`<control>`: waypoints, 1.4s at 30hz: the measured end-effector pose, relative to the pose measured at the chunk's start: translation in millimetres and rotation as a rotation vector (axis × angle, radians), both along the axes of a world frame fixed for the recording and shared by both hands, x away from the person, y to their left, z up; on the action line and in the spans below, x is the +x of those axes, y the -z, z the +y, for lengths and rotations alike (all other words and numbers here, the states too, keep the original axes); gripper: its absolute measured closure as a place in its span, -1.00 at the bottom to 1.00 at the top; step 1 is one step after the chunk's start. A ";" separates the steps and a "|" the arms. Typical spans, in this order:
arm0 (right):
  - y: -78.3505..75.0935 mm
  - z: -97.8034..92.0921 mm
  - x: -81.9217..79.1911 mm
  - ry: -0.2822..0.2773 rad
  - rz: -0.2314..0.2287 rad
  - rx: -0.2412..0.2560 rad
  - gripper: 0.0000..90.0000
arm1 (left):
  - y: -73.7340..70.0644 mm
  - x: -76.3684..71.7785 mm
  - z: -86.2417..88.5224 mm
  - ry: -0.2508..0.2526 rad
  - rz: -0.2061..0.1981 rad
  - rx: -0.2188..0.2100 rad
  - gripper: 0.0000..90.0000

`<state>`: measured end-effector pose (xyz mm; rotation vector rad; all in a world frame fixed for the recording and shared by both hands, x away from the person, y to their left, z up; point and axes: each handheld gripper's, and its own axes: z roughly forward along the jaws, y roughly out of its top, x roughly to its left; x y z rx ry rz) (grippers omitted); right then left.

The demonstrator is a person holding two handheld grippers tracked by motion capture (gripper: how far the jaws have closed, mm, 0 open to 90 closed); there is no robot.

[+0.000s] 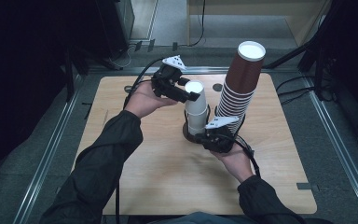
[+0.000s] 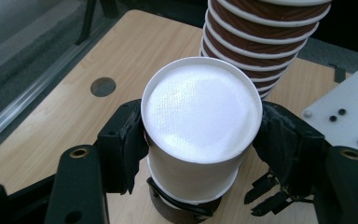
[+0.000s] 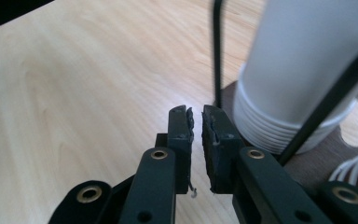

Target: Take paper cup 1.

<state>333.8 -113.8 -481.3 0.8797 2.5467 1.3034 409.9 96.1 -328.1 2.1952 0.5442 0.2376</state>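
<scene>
While the right gripper (image 1: 213,138) sits pinched together, gripping nothing, low by the wire holder's base (image 3: 321,156), the left gripper (image 1: 189,93) clamps the top white paper cup (image 2: 200,135) of the inverted stack; behind leans the brown cup tower (image 1: 240,84).

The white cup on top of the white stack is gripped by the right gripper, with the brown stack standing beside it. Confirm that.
Not quite: the left gripper grips the white cup, its jaws on either side of it, as the left gripper view shows. The brown stack does stand beside it.
</scene>
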 end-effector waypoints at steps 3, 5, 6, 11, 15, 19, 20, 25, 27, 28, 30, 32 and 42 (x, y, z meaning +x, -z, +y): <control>-3.9 -2.8 -4.1 -0.039 -0.012 -0.006 0.77 | -4.5 -5.7 4.5 0.006 -0.008 0.007 -0.22; -7.0 -5.3 -6.5 -0.061 -0.015 -0.007 0.74 | -6.5 -10.5 7.3 0.004 -0.012 0.014 -0.22; -8.6 -6.6 -7.7 -0.071 -0.012 -0.003 0.72 | -8.0 -13.7 9.8 0.005 -0.016 0.022 -0.22; -15.2 -14.7 -12.4 -0.129 0.003 0.012 0.58 | -11.6 -25.4 20.1 0.008 -0.008 0.026 -0.22; -18.3 -18.2 -15.5 -0.164 0.028 0.011 0.55 | -11.4 -37.6 29.1 0.011 -0.018 0.019 -0.22; -18.9 -18.5 -18.0 -0.185 0.032 0.016 0.51 | -9.0 -48.9 37.4 0.005 -0.017 0.012 -0.22; -19.1 -18.5 -18.6 -0.191 0.034 0.021 0.50 | -7.3 -52.4 40.7 0.003 -0.017 0.010 -0.22; -19.4 -18.2 -19.5 -0.222 0.035 0.008 0.27 | 3.4 -64.7 49.5 -0.001 -0.006 -0.001 -0.22; -19.5 -18.1 -19.8 -0.228 0.039 0.008 0.23 | 6.1 -67.5 51.0 0.000 -0.004 0.004 -0.22; -19.5 -18.1 -19.9 -0.239 0.041 0.010 0.17 | 10.2 -71.4 52.5 0.000 -0.003 0.000 -0.22; -20.2 -18.0 -22.0 -0.268 0.020 0.009 0.05 | 22.3 -79.5 56.5 0.003 0.008 -0.005 -0.22; -20.4 -17.9 -23.1 -0.283 0.007 0.005 0.00 | 31.4 -83.6 58.1 0.004 0.005 -0.007 -0.22; -19.4 -21.1 -20.8 -0.287 -0.006 0.033 -0.16 | 60.6 -90.4 51.2 0.032 0.042 -0.001 -0.22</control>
